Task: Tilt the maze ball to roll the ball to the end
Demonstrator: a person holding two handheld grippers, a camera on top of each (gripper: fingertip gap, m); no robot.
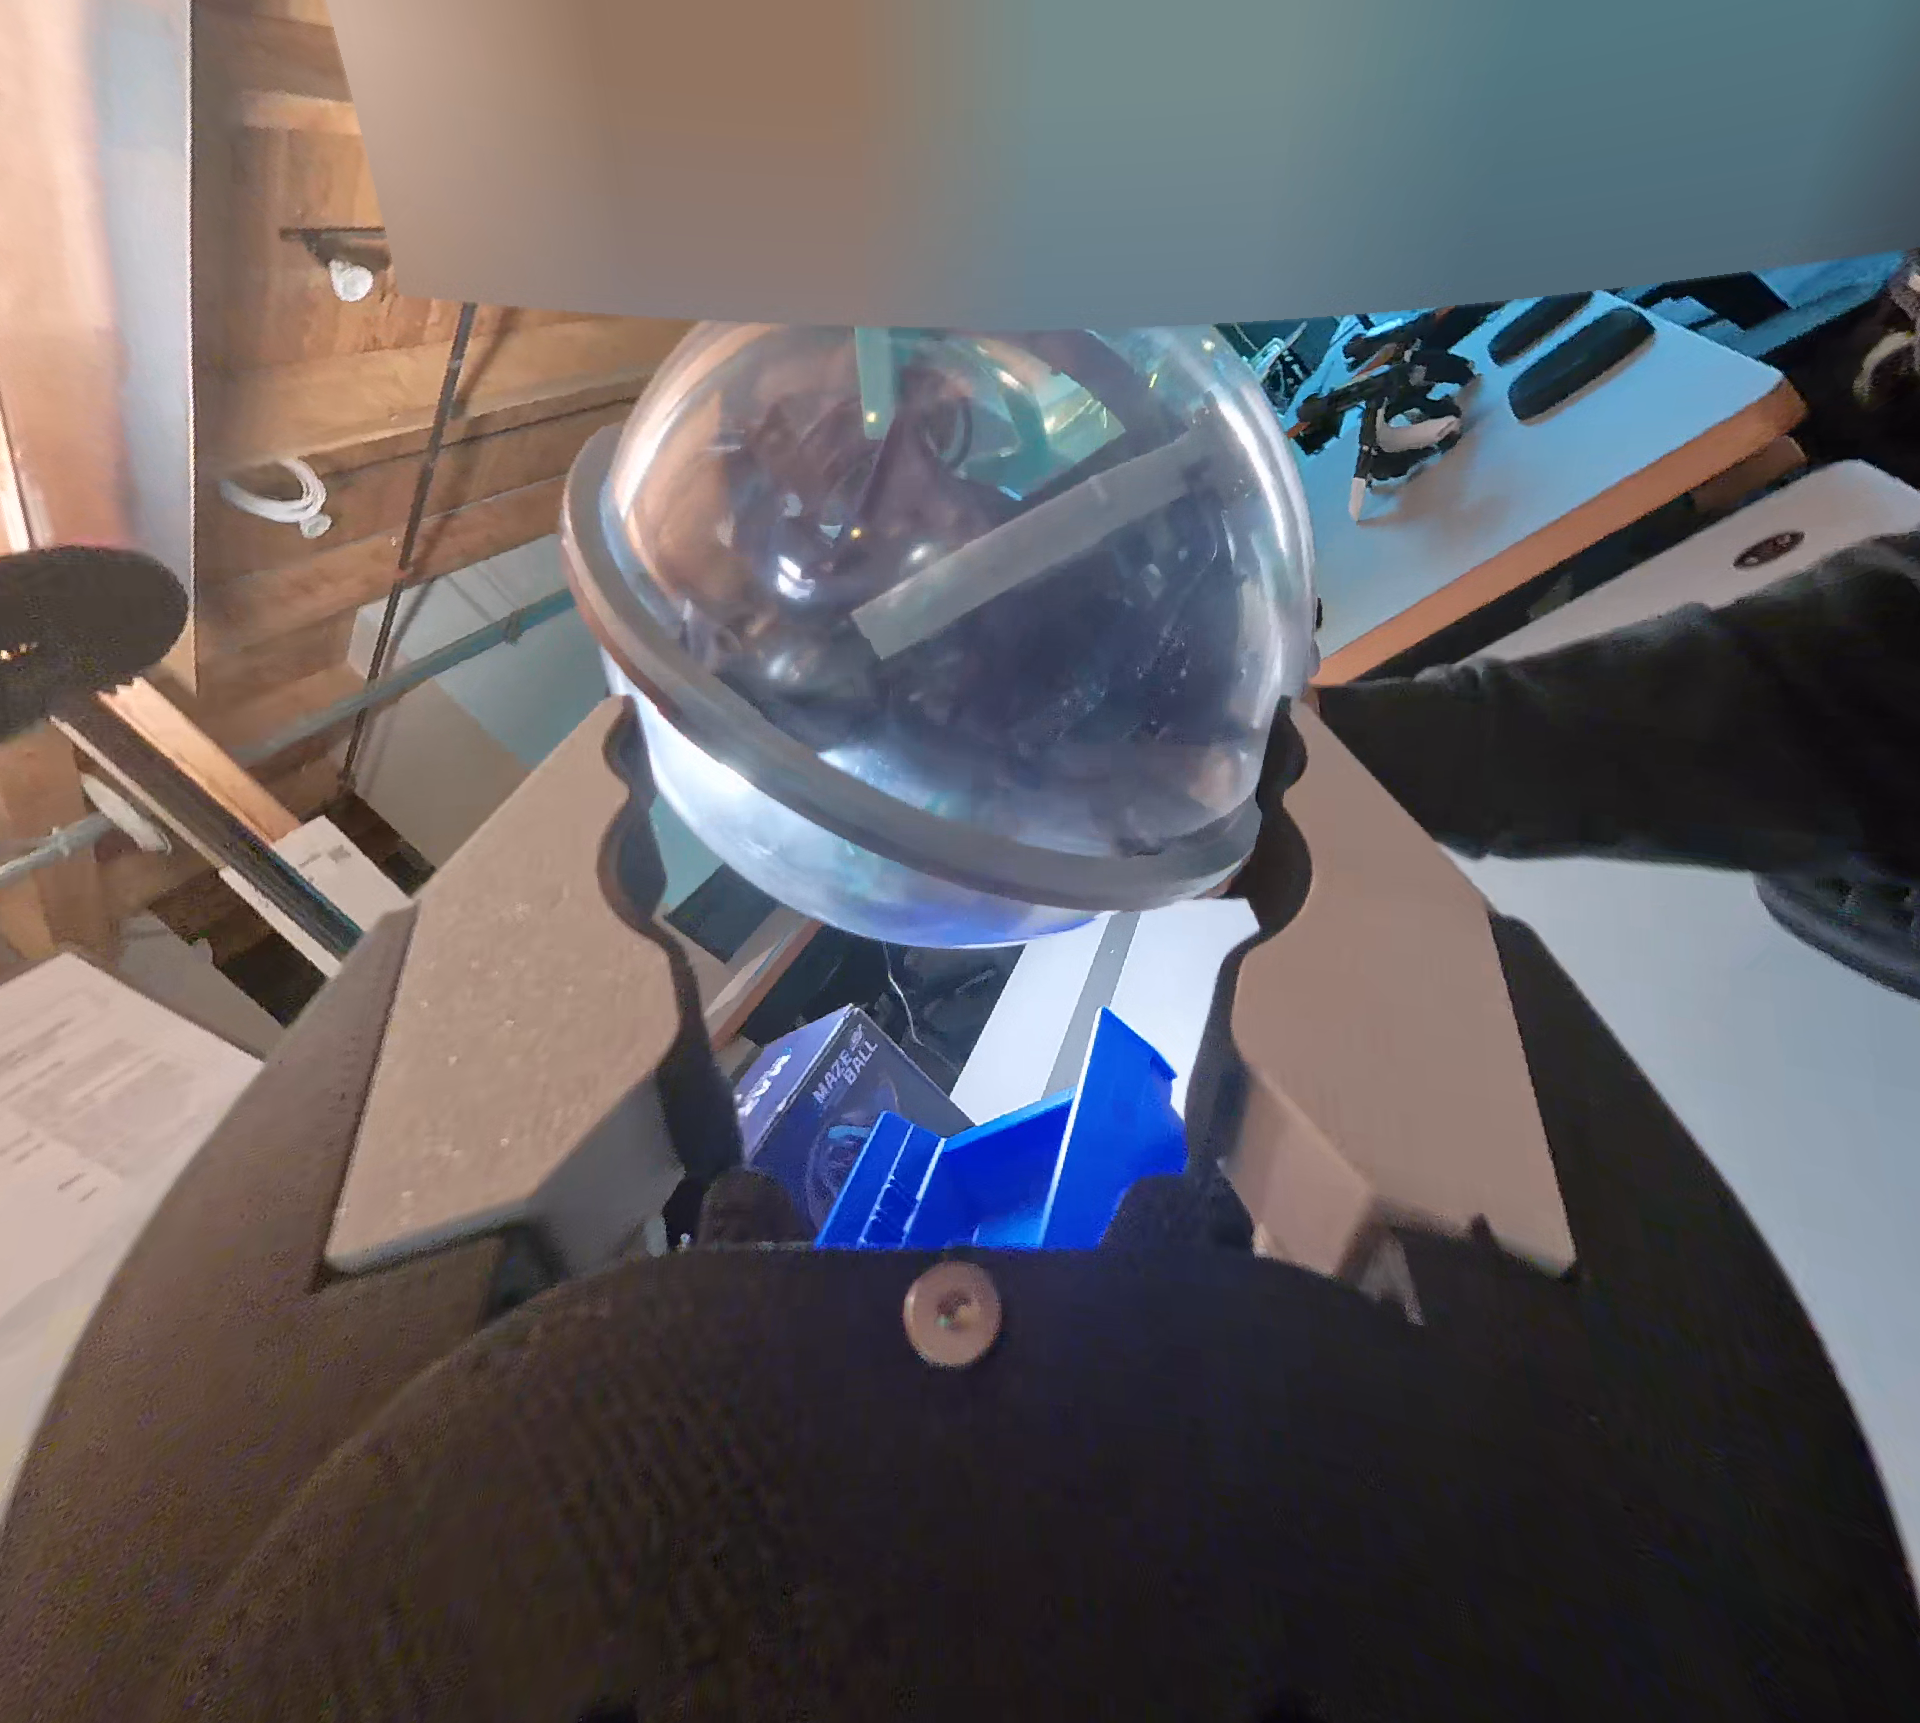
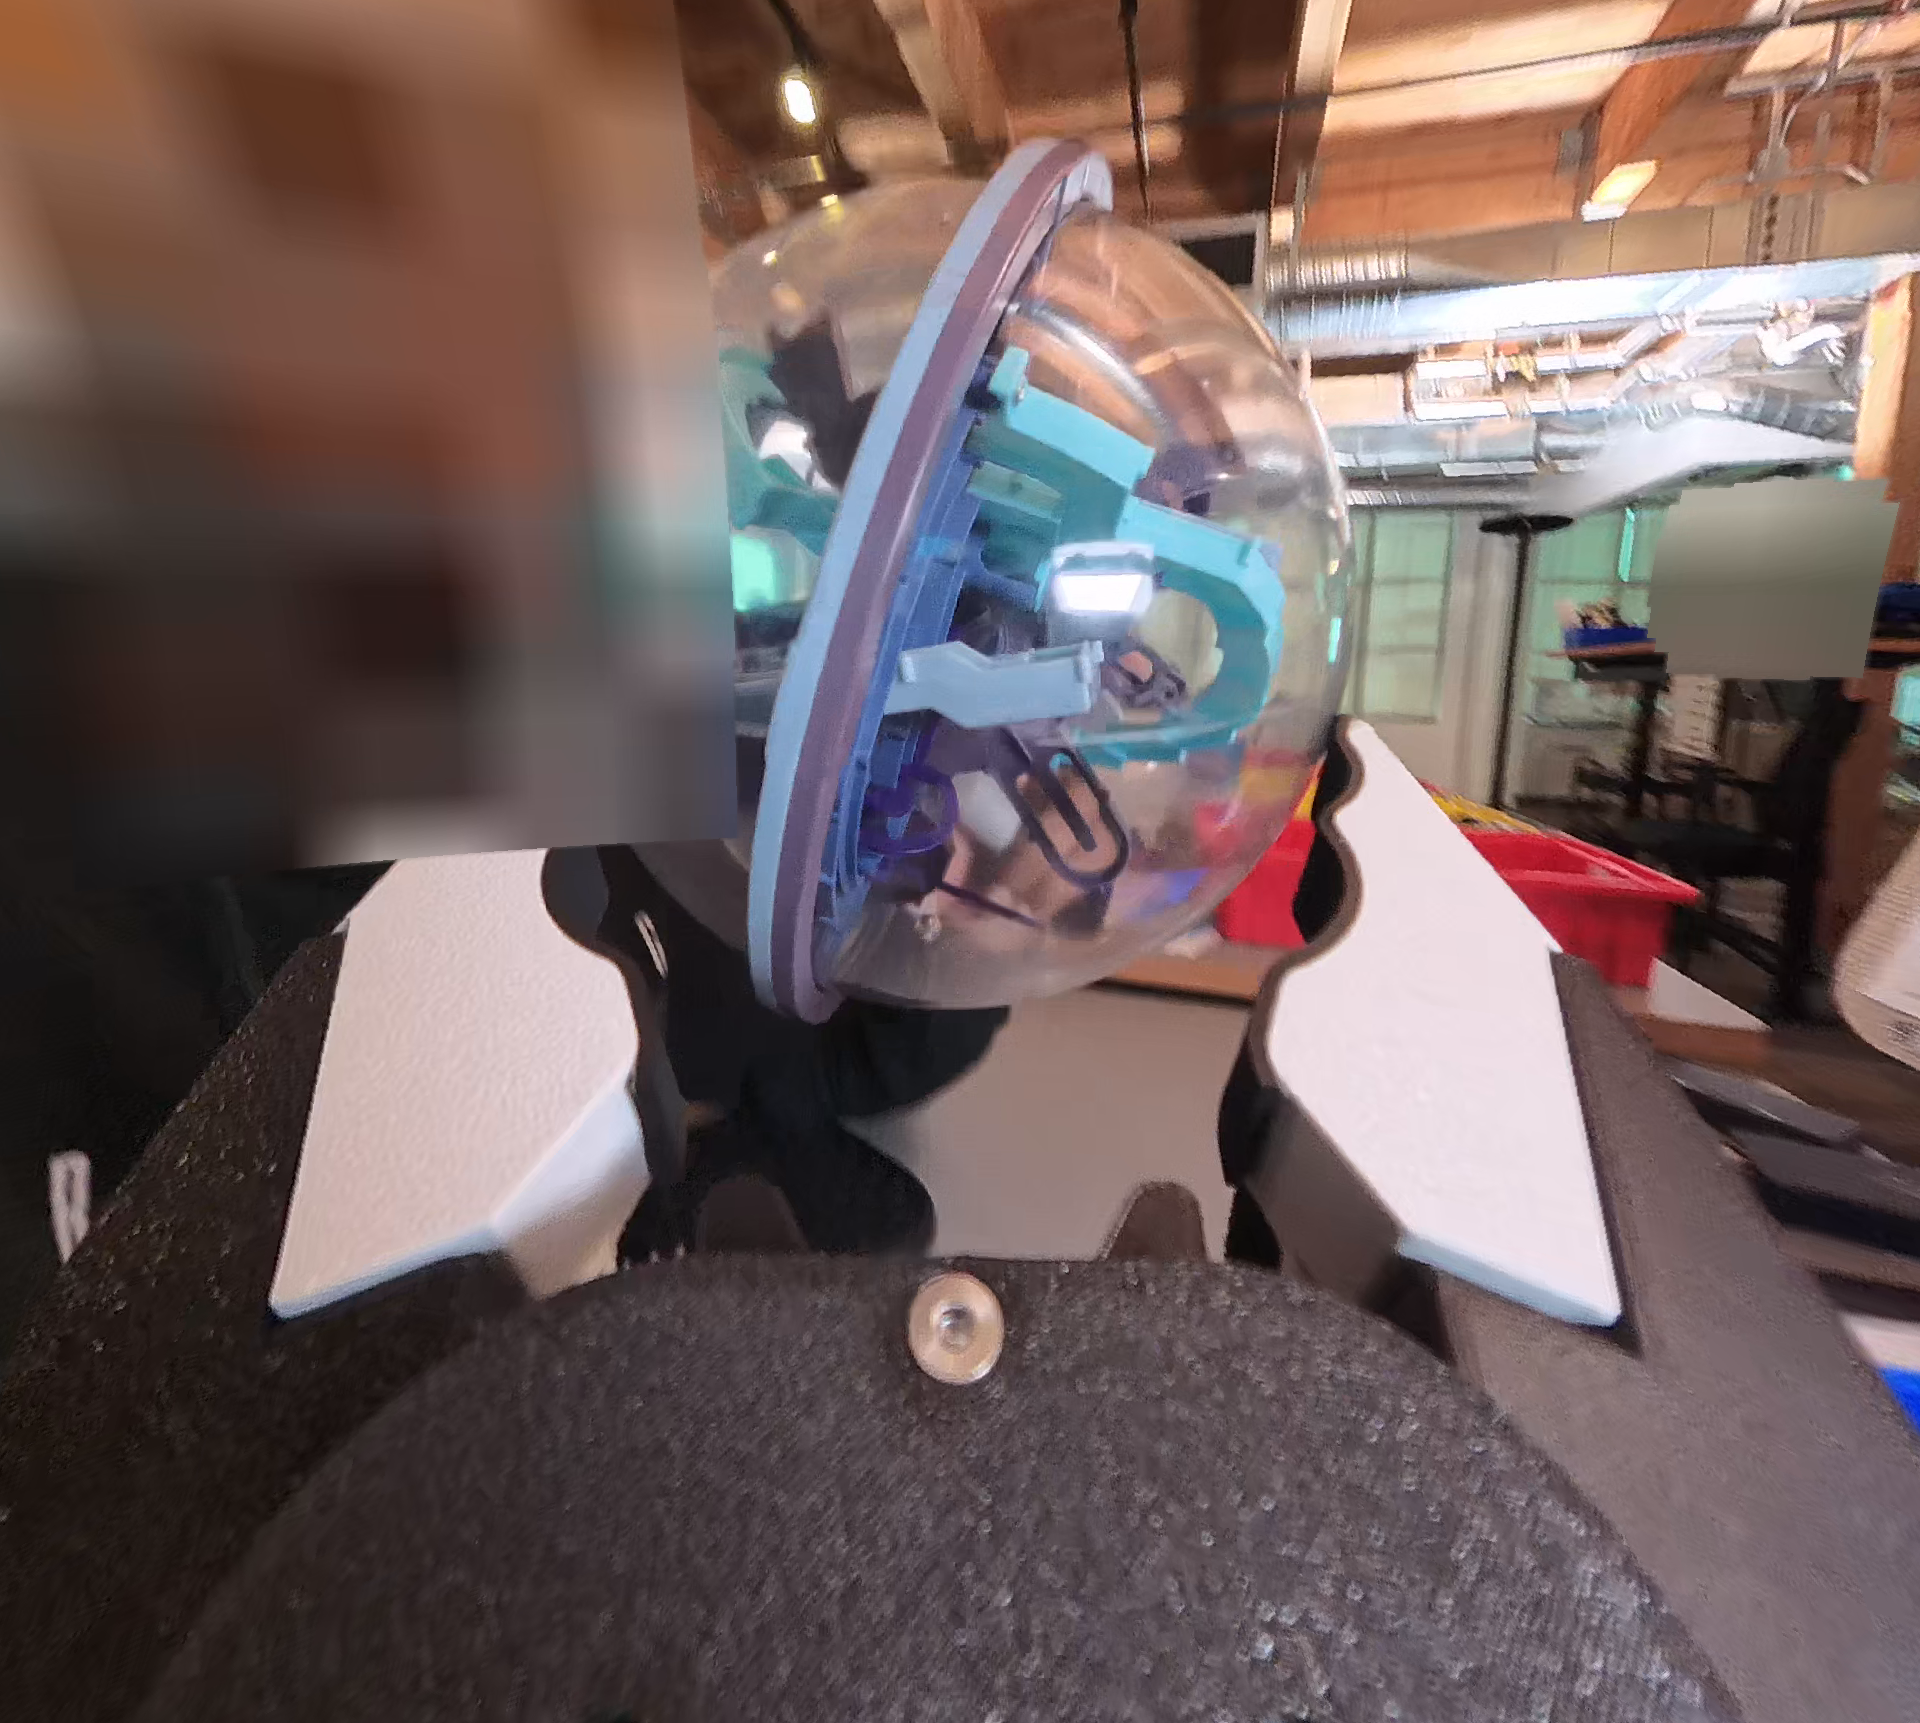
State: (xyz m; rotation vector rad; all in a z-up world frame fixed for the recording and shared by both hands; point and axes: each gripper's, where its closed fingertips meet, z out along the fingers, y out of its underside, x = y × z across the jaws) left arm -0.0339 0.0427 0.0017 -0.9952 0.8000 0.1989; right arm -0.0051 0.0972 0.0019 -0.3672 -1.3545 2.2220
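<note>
— Where do we have the maze ball?
— Aloft, over the white tabletop, tilted; our left gripper has its jaws clamped on it.
— And our right gripper?
— Its jaws press its sides too.

Left wrist view dim and backlit, maze ball dark against cool bluish table glare, warm light at far left, right wrist view brighter, ceiling lamps glowing, soft motion blur throughout, glare on the sphere, edges bowed, perhaps fisheye
</note>
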